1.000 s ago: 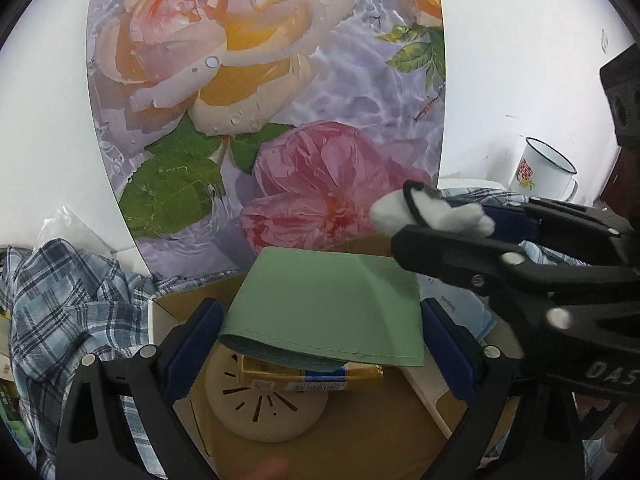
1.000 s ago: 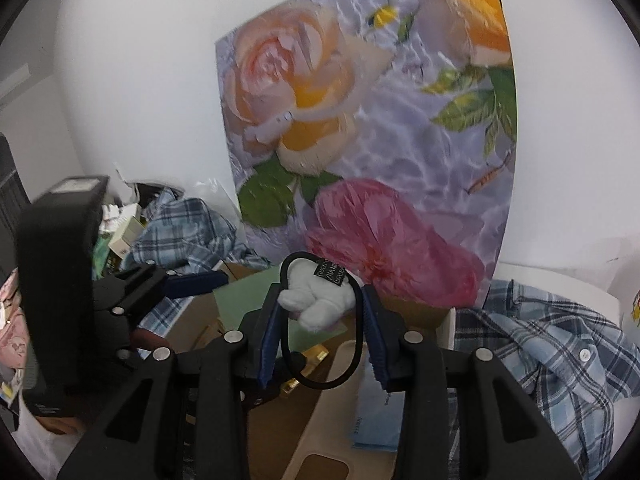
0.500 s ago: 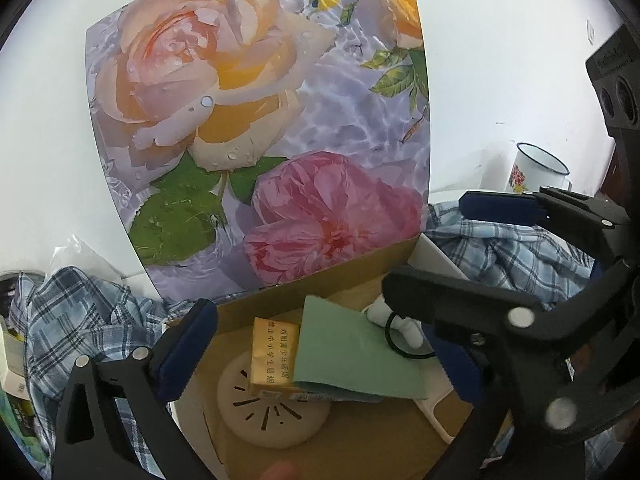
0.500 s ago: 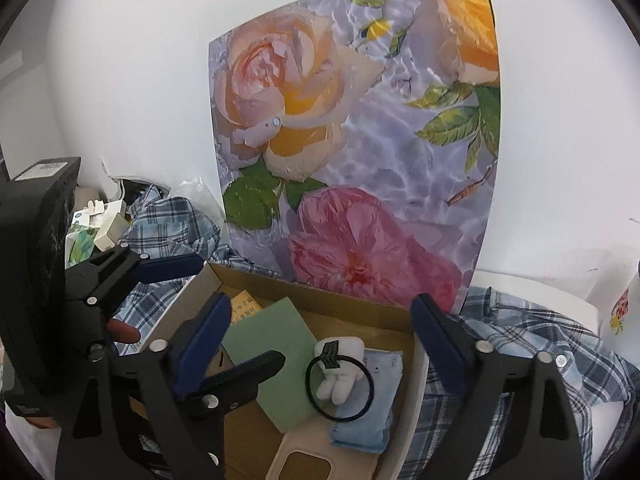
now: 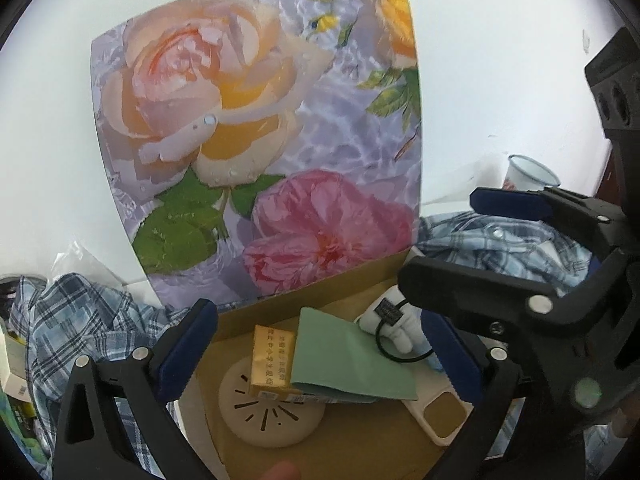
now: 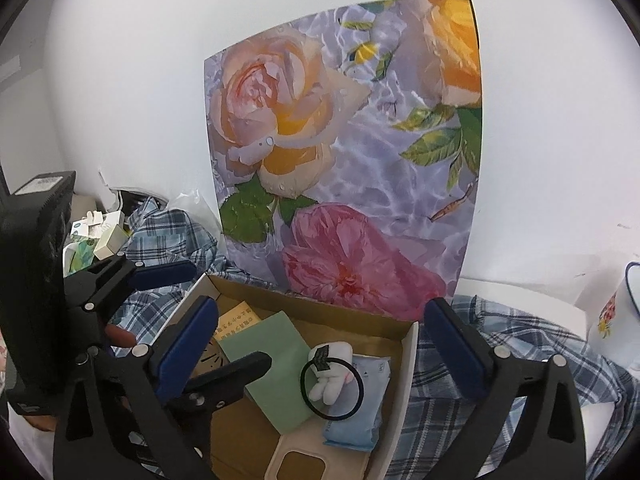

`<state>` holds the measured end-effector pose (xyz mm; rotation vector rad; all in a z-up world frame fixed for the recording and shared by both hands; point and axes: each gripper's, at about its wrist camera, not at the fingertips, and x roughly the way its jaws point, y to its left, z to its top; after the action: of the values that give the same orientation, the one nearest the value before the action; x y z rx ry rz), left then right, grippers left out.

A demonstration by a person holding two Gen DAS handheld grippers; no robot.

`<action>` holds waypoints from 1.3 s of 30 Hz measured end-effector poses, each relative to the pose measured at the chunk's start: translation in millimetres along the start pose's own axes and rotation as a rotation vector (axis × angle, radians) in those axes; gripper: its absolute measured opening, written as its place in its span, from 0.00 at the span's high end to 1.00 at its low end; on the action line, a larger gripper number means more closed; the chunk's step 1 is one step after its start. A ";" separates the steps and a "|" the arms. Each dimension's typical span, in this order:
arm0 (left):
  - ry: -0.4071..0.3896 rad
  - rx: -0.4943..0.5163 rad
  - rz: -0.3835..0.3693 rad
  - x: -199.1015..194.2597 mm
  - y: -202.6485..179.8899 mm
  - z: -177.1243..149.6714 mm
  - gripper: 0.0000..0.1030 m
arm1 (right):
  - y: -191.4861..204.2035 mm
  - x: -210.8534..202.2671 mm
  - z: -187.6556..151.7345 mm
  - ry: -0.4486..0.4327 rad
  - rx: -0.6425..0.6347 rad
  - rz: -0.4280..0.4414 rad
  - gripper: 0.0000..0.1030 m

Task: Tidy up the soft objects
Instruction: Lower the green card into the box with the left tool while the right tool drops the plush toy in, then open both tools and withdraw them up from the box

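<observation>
A small white plush toy (image 6: 330, 376) with a black hair tie (image 6: 352, 410) lies in the open cardboard box (image 6: 320, 307), on a light blue pack (image 6: 362, 412) next to a green cloth (image 6: 276, 364). The toy also shows in the left wrist view (image 5: 394, 322), beside the green cloth (image 5: 344, 360). My right gripper (image 6: 320, 344) is open and empty above the box. My left gripper (image 5: 320, 354) is open and empty over the box, with the right gripper's arm (image 5: 520, 308) crossing in front.
The box also holds a yellow packet (image 5: 271, 356), a round cream disc (image 5: 272, 416) and a cream phone case (image 5: 444, 412). Blue plaid shirts lie left (image 5: 80, 320) and right (image 6: 520, 360) of the box. A flowered poster (image 6: 344, 160) stands behind. An enamel mug (image 5: 528, 172) stands at right.
My right gripper opened and let the plush toy with the hair tie drop into the box, then drew back. My left gripper let the green cloth go and backed away.
</observation>
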<state>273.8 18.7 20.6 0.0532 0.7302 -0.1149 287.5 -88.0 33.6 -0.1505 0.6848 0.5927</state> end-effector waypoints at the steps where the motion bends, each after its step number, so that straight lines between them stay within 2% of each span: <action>1: -0.007 -0.001 -0.008 -2.1 0.1 0.7 0.00 | 0.8 -2.0 1.2 -0.005 -0.003 -0.002 0.01; 14: -0.105 -0.034 -0.047 -42.7 3.3 18.5 0.00 | 10.3 -57.0 21.8 -0.133 -0.037 -0.019 0.01; 22: -0.167 -0.031 -0.058 -77.0 0.6 30.5 0.00 | 16.9 -100.7 32.3 -0.180 -0.077 -0.024 0.01; 28: -0.250 -0.006 -0.050 -121.2 -10.2 41.6 0.00 | 28.8 -145.5 38.0 -0.274 -0.105 -0.024 0.01; 32: -0.299 0.024 -0.049 -159.2 -21.3 47.6 0.00 | 43.5 -170.9 40.2 -0.297 -0.122 -0.033 0.01; 39: -0.381 0.087 0.010 -220.3 -50.5 39.7 0.00 | 66.4 -229.0 32.7 -0.374 -0.159 -0.059 0.01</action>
<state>131.0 -16.0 196.9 0.1144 0.3446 -0.1420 126.7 -129.1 208.0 -0.2006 0.2704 0.5983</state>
